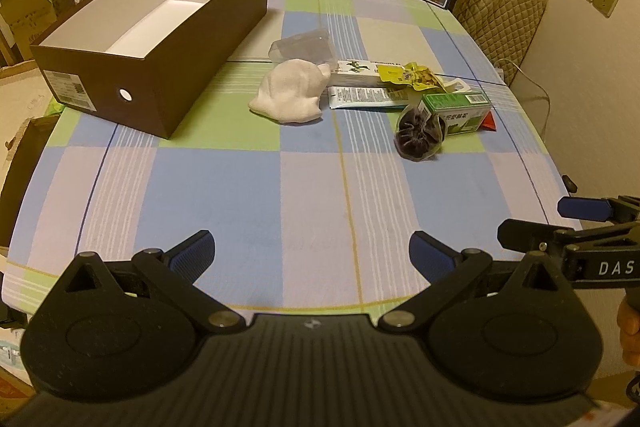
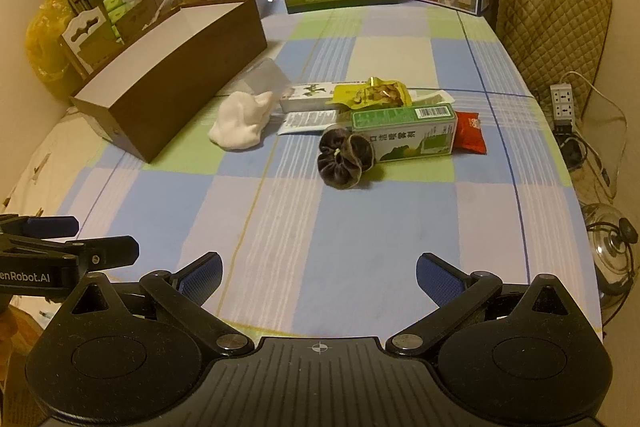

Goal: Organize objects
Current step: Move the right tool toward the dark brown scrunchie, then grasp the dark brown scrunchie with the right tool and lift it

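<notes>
- Over on the far left of the tabletop [image 1: 224, 187] sits the brown box [image 1: 168, 39], lid off, white inside, nothing in it that I can see. Pretty sure that's where everything is meant to go, so I'd plan every carry toward that open top and come in from above its near long wall.
- Middle of the checked cloth is the clutter, all well apart from both my grippers. Biggest piece is the green carton [image 2: 404, 135] lying on its side, with a red packet [image 2: 470, 137] touching its right end.
- Next is the white cloth bundle [image 1: 290, 93], closest thing to the box. Soft and lumpy, so I'd pinch deep into the middle, not an edge.
- Behind it a clear plastic tray [image 1: 304, 45], then two long flat white packs [image 1: 360, 85] side by side with a yellow snack bag [image 2: 374, 93] on top. Snack bag first, or it slides off.
- Smallest is the dark pouch [image 2: 342, 161] leaning on the carton's left end. It's nearest to my right side.
- My left gripper [image 1: 312, 253] and right gripper [image 2: 318, 273] both hang at the near edge, fingers spread wide, holding nothing. I'd judge nothing's packed yet: left takes the cloth, right takes the pouch, so they don't cross.
</notes>
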Action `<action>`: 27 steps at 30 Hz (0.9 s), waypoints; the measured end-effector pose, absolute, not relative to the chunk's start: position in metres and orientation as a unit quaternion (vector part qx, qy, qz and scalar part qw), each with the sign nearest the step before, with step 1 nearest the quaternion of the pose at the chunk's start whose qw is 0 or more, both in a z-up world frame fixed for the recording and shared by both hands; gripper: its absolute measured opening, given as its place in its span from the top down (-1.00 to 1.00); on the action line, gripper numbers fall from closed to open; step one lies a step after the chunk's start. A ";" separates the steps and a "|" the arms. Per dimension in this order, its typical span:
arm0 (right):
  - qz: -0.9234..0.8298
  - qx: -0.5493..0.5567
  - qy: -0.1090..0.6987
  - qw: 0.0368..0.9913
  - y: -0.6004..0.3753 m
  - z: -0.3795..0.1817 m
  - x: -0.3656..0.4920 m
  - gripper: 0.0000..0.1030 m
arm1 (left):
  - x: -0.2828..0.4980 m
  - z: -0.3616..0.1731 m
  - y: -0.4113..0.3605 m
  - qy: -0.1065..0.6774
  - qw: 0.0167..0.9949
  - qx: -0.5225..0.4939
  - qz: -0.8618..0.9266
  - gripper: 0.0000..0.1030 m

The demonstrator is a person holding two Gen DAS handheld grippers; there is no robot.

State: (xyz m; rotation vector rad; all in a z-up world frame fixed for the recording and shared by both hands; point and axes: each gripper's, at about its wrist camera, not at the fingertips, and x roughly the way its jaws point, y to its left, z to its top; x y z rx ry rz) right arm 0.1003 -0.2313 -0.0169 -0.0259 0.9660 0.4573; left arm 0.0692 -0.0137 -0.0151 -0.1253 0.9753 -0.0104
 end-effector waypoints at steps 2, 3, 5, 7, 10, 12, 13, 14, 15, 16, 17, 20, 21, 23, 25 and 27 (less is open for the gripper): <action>0.218 -0.013 0.459 0.861 -0.234 -0.019 0.106 -0.96 | 0.075 -0.017 -0.015 0.471 0.880 -0.060 -0.004 -0.99; 0.217 -0.014 0.458 0.862 -0.235 -0.020 0.110 -0.96 | 0.077 -0.018 -0.016 0.472 0.879 -0.061 -0.004 -0.99; 0.214 -0.014 0.456 0.864 -0.238 -0.023 0.116 -0.96 | 0.083 -0.020 -0.017 0.474 0.878 -0.061 -0.003 -0.99; 0.214 -0.010 0.456 0.864 -0.241 -0.026 0.123 -0.96 | 0.088 -0.022 -0.019 0.476 0.877 -0.062 -0.001 -0.99; 0.219 -0.008 0.449 0.866 -0.243 -0.031 0.133 -0.89 | 0.097 -0.025 -0.020 0.479 0.876 -0.063 0.003 -0.99; 0.223 -0.007 0.447 0.866 -0.243 -0.034 0.140 -0.80 | 0.104 -0.028 -0.020 0.480 0.875 -0.062 0.007 -0.99; 0.226 -0.005 0.445 0.866 -0.242 -0.037 0.143 -0.77 | 0.107 -0.029 -0.020 0.481 0.874 -0.062 0.009 -0.99; 0.228 -0.004 0.444 0.866 -0.241 -0.039 0.146 -0.73 | 0.110 -0.031 -0.020 0.482 0.874 -0.061 0.011 -0.99; 0.230 -0.004 0.443 0.867 -0.240 -0.041 0.150 -0.71 | 0.113 -0.032 -0.020 0.483 0.874 -0.062 0.013 -0.99; 0.233 -0.004 0.440 0.867 -0.239 -0.043 0.153 -0.67 | 0.116 -0.034 -0.020 0.483 0.873 -0.062 0.014 -0.99; 0.237 -0.005 0.437 0.868 -0.238 -0.045 0.157 -0.64 | 0.119 -0.035 -0.019 0.484 0.873 -0.062 0.015 -0.99; 0.243 -0.008 0.426 0.871 -0.234 -0.051 0.168 -0.53 | 0.128 -0.039 -0.019 0.484 0.873 -0.064 0.018 -0.98; 0.245 -0.008 0.419 0.874 -0.233 -0.053 0.172 -0.50 | 0.131 -0.040 -0.018 0.484 0.872 -0.065 0.019 -0.98; 0.246 -0.013 0.413 0.877 -0.229 -0.057 0.179 -0.43 | 0.136 -0.043 -0.018 0.483 0.873 -0.065 0.020 -0.98; 0.246 -0.017 0.410 0.878 -0.226 -0.063 0.187 -0.38 | 0.140 -0.046 -0.018 0.483 0.873 -0.065 0.024 -0.98; 0.252 -0.020 0.409 0.877 -0.223 -0.070 0.195 -0.29 | 0.145 -0.048 -0.017 0.483 0.873 -0.066 0.027 -0.98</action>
